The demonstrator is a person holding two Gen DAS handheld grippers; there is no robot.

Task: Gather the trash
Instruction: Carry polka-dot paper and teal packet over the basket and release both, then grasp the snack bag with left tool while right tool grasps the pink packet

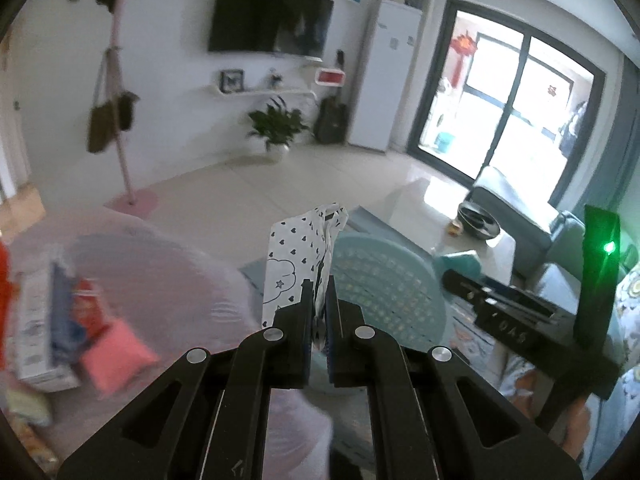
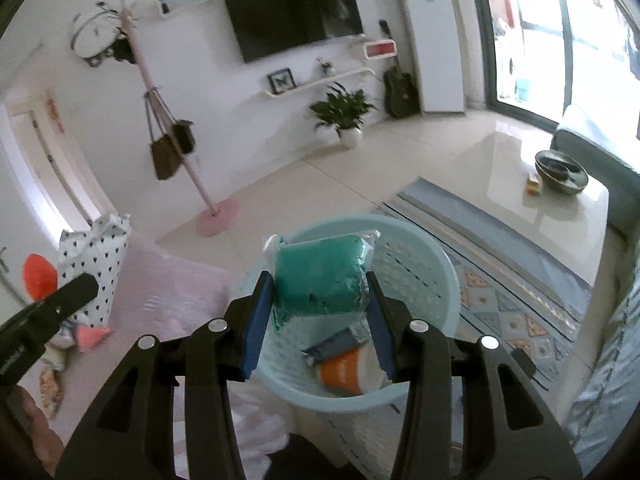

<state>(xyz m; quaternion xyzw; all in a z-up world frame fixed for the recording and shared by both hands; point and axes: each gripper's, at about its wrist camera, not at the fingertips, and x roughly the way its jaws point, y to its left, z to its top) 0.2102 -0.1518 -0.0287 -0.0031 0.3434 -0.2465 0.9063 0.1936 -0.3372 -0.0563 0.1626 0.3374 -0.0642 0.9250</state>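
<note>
My left gripper (image 1: 319, 286) is shut on a white heart-patterned bag (image 1: 298, 256) and holds it upright beside the light blue basket (image 1: 384, 276). The bag also shows at the left of the right wrist view (image 2: 94, 268). My right gripper (image 2: 320, 292) is shut on a teal packet in clear wrap (image 2: 322, 276) and holds it above the basket (image 2: 436, 384). In the basket lie an orange-and-white cup (image 2: 352, 368) and a grey wrapper (image 2: 340, 340). The right gripper's body shows at the right of the left wrist view (image 1: 516, 312).
A pink-covered surface (image 1: 168, 264) at the left holds loose items: a pink packet (image 1: 116, 356), a red snack bag (image 1: 86, 304), a white box (image 1: 34, 332). A patterned rug (image 2: 516, 280), glossy coffee table (image 2: 552, 200) with a dark bowl (image 2: 560, 172), and coat stand (image 2: 216, 216) lie beyond.
</note>
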